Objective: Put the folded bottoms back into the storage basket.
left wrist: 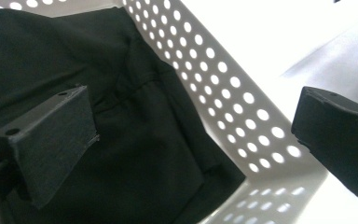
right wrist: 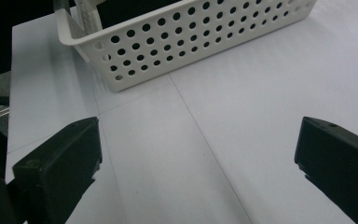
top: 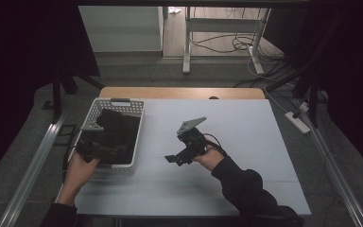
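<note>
At the left, the left claw [top: 96, 142] hangs over the near end of the white basket [top: 137, 135], released: in the left gripper view its jaws stand wide, one inside above the black cloth [left wrist: 121, 140], the other out past the perforated wall [left wrist: 233, 102]. Nothing is held. The cloth lies bunched in the basket, below and just ahead of this claw, filling the floor up to the wall.

My reading is that the step in hand is the reach for the cloth, with the grasp not yet made. The next move would call for bringing the outer jaw back inside the wall, dropping onto a raised fold, and clenching on enough cloth to lift it clear of the rim.

To the right, the right claw [top: 179, 157] hovers over the bare white table [top: 246, 142], also released and empty. The basket sits ahead and to its left, well apart from it.

No brand, label or writing can be read on anything.
</note>
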A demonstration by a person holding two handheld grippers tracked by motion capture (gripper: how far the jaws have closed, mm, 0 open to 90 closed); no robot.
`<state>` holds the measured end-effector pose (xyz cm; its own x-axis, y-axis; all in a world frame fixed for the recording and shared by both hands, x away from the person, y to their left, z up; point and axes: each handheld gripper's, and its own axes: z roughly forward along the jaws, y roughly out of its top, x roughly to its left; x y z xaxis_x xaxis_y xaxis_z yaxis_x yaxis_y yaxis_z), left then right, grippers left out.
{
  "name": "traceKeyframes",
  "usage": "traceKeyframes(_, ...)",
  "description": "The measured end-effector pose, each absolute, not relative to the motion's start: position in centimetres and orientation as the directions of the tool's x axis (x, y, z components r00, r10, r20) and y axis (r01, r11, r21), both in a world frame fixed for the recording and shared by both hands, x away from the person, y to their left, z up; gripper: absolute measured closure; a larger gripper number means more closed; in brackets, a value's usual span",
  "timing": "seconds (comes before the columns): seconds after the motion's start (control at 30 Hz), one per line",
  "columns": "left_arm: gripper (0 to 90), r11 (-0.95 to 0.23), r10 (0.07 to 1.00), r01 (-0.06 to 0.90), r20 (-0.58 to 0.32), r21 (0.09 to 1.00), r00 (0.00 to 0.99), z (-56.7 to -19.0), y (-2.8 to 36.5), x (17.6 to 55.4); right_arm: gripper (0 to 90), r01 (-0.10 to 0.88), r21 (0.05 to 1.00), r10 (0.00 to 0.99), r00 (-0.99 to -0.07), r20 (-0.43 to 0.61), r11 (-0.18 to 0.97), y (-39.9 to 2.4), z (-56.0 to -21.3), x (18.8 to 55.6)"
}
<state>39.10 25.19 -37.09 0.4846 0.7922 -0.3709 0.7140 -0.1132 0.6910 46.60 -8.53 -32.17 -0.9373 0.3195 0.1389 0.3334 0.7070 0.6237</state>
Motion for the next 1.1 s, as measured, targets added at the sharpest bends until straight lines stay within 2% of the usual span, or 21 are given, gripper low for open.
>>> traceKeyframes(1.1,0.0,-0.072,0.786,0.682,-0.380,0.728,0.488,-37.2,24.3,31.8,0.7,0.361,0.602,0.364,-0.923,0.123,0.712,-12.5,-33.1,45.5)
